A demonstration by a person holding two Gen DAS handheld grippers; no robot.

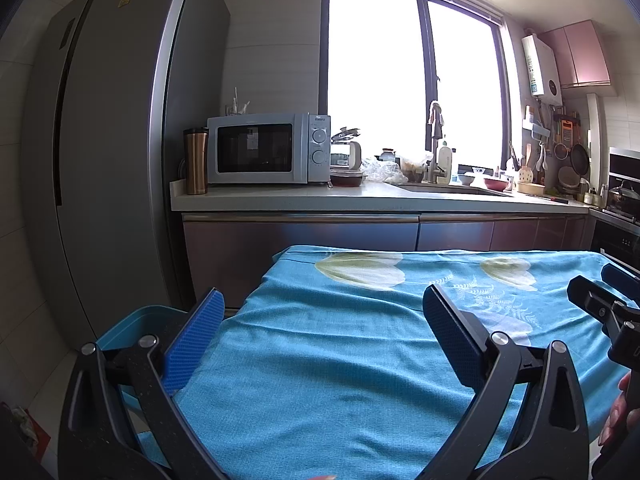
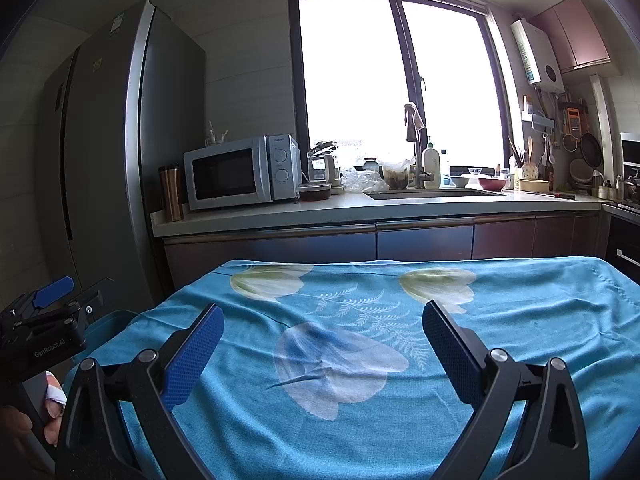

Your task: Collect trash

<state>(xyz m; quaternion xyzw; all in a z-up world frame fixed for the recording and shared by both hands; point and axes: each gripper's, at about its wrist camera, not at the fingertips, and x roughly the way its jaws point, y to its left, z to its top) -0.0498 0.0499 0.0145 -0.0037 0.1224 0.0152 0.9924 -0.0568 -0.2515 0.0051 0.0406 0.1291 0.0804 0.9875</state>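
Nearest the cameras, both grippers hover above a table draped in a turquoise cloth printed with pale tulips [image 2: 520,320]. The left gripper [image 1: 322,338] has its blue-padded fingers spread wide with nothing between them; the right gripper [image 2: 322,344] is spread just as wide and equally empty. Each shows in the other's view at the edge of the frame, so they sit side by side, pointing toward the far counter.

No trash shows anywhere on the cloth: its surface is bare fabric with a few creases. The one candidate receptacle is a light blue plastic bin [image 1: 132,320], whose rim peeks out just beside the table's near-left corner, below cloth level. It lies to the left of the left gripper and well apart from the right one, so the left hand is the nearer for any drop into it.

Farther off stands a tall grey refrigerator [image 2: 120,120] on the left, then a long white countertop [image 2: 360,208] carrying a silver microwave [image 2: 240,172] and a crumpled clear plastic bag [image 2: 366,180] near the sink. Whether that bag counts as trash, I cannot tell. Judging from this, either the table is already cleared or the pickup has yet to begin.
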